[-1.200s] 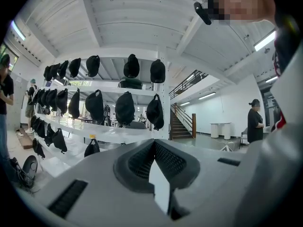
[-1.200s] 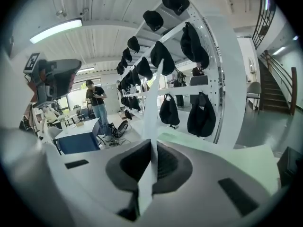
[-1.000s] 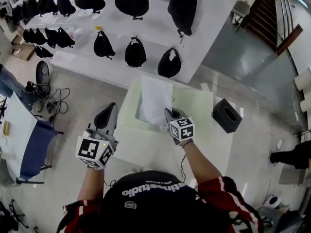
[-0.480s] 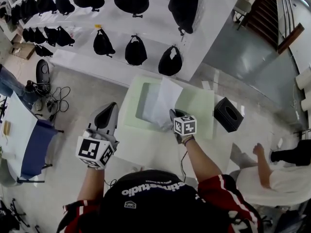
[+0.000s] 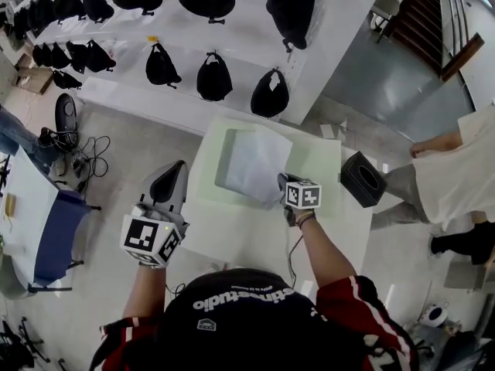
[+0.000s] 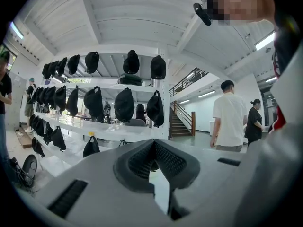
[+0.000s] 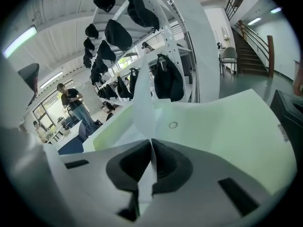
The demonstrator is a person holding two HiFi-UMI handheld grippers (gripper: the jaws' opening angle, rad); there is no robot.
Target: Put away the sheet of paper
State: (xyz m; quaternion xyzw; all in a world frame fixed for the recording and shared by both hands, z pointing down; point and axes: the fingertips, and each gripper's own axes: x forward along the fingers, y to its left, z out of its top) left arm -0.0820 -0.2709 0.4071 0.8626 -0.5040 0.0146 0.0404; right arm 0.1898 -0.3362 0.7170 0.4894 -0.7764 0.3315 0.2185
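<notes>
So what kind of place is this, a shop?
Probably a big hall, like a storeroom or workshop, not a home: long white shelves, rows of black bags hanging on them, and a staircase at the side.

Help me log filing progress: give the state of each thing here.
Paper: pinched at its near edge, slanting over the case, not yet flat inside.
Case: open, lid lying flat.
Right gripper: shut on paper.
Left gripper: shut, empty.
Bags: hanging on the rack.
</notes>
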